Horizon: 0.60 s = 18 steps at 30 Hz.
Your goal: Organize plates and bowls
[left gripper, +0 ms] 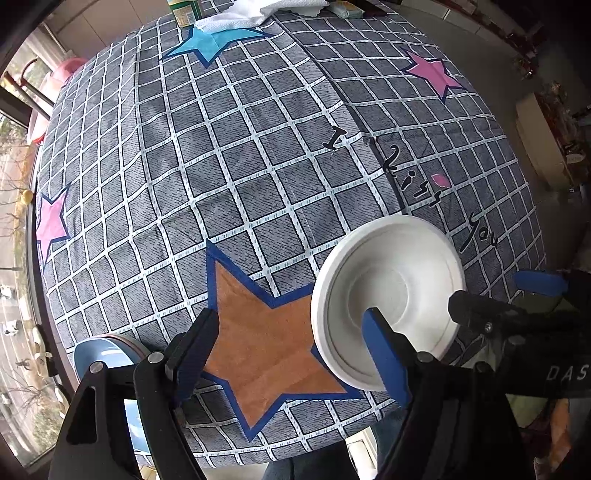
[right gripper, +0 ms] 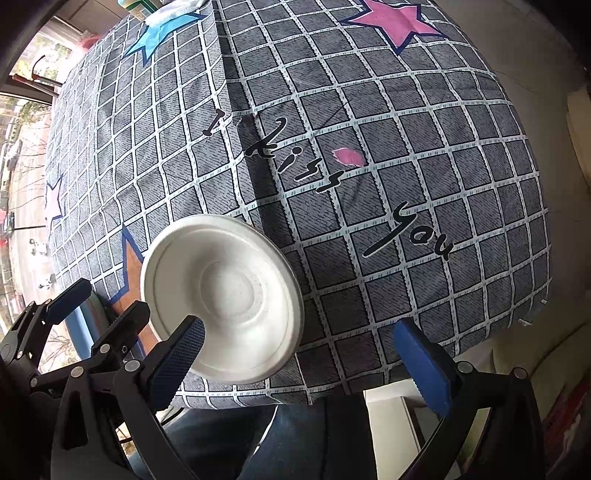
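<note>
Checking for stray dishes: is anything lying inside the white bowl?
No, the white bowl sits empty on the checked tablecloth.

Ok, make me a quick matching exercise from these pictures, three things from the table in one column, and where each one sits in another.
Things:
1. white bowl
2. blue plate
3. white towel

Places:
A. far edge of the table, by a blue star
B. near edge, left of the orange star
C. near edge, right of the orange star

Pairs: 1-C, 2-B, 3-A
</note>
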Each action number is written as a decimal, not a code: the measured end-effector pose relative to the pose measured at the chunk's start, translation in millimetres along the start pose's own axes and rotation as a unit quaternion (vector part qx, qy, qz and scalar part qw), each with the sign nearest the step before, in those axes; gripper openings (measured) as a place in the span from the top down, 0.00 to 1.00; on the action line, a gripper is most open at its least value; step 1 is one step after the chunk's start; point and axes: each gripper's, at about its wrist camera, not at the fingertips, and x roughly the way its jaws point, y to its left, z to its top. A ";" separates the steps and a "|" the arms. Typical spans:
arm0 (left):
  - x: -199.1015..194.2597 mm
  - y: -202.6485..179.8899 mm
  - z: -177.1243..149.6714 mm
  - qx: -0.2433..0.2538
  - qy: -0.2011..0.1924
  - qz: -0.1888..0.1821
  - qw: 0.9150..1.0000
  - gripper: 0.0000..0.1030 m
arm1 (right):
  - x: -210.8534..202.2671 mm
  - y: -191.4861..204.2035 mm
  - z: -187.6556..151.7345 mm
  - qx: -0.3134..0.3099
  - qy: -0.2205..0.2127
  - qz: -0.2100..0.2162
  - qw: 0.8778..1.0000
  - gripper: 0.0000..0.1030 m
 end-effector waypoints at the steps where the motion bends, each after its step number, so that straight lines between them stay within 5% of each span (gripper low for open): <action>1: -1.7 2.5 -0.4 0.000 0.000 0.000 1.000 0.20 | -0.3 -1.2 -1.3 0.000 0.001 0.000 1.000 0.00; 18: 2.1 3.2 -0.3 -0.002 0.003 0.003 1.000 0.20 | 15.5 8.3 -7.0 0.005 0.005 0.000 1.000 0.00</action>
